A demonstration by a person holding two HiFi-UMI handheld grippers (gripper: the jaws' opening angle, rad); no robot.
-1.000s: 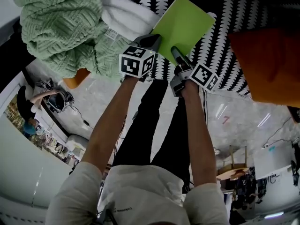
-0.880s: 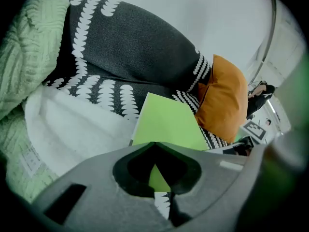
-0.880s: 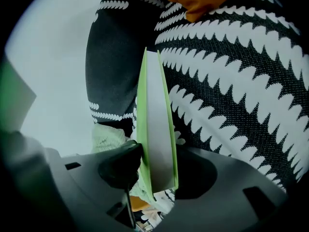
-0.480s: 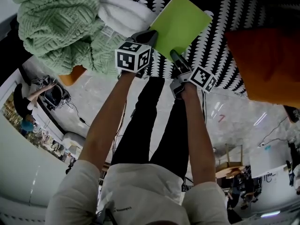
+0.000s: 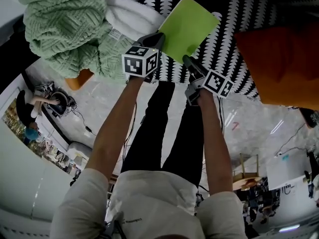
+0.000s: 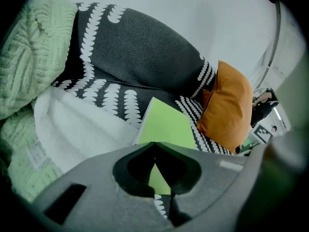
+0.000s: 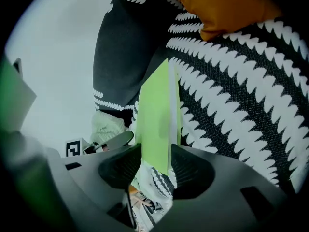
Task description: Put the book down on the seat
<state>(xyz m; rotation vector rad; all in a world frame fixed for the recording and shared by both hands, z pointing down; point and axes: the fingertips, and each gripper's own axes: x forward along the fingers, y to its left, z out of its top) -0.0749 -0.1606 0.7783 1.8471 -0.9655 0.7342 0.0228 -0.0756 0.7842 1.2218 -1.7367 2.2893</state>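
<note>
Your left tongs (image 5: 158, 38) and right tongs (image 5: 187, 59) each pinch the near edge of the green book (image 5: 192, 26) over the patterned seat (image 5: 234, 24); releasing one first could swing it against the orange cushion (image 5: 279, 59).

green knit blanket (image 5: 65, 24), orange cushion (image 5: 284, 63)

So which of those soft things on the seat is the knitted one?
The pale green blanket on the left: its surface shows a chunky knit pattern. The white throw beside it looks plain, and the orange cushion is smooth.
</note>
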